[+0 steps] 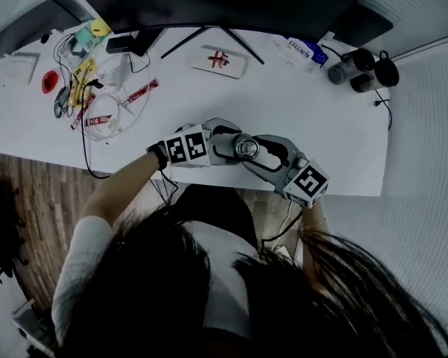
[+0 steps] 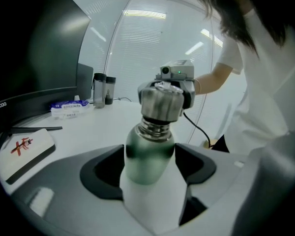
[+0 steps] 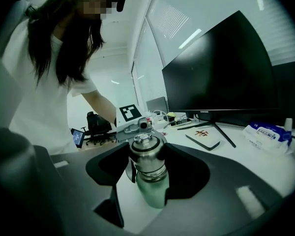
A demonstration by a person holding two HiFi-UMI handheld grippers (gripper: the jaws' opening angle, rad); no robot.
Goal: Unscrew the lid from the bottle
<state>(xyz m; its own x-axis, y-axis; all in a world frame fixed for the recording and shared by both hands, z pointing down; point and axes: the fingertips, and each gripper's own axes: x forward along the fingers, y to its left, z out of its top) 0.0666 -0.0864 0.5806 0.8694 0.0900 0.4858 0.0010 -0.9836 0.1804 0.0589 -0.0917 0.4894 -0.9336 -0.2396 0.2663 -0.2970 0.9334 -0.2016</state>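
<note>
At the near edge of a white table (image 1: pixel 299 95), a person works on a green-and-white bottle (image 3: pixel 152 191) with a pair of hand-held tongs on either side. The left tongs (image 2: pixel 148 166) are clamped around the bottle's body below the shoulder. The right tongs (image 3: pixel 146 154) come in from the opposite side and are closed on the steel lid (image 2: pixel 161 102), a dark pad against each flank of it.

The bottle stands upright between the two tools, its round top facing the ceiling. Whether its base rests on the table or hangs just above the edge cannot be told.

The lid sits on the neck, square and level, with a ringed steel collar showing between it and the green shoulder. That looks like a job gripped but not finished: both holds are in place and the twisting off is left to do. How many turns the lid has taken, if any, cannot be read.

Farther back, a dark monitor (image 3: pixel 221 77) stands at the far side. A white case with a red mark (image 1: pixel 219 60) lies in front of it, a tangle of cables (image 1: pixel 97 88) lies at the far left, and two dark flasks (image 1: pixel 362 71) stand at the far right, all well apart from the work.
</note>
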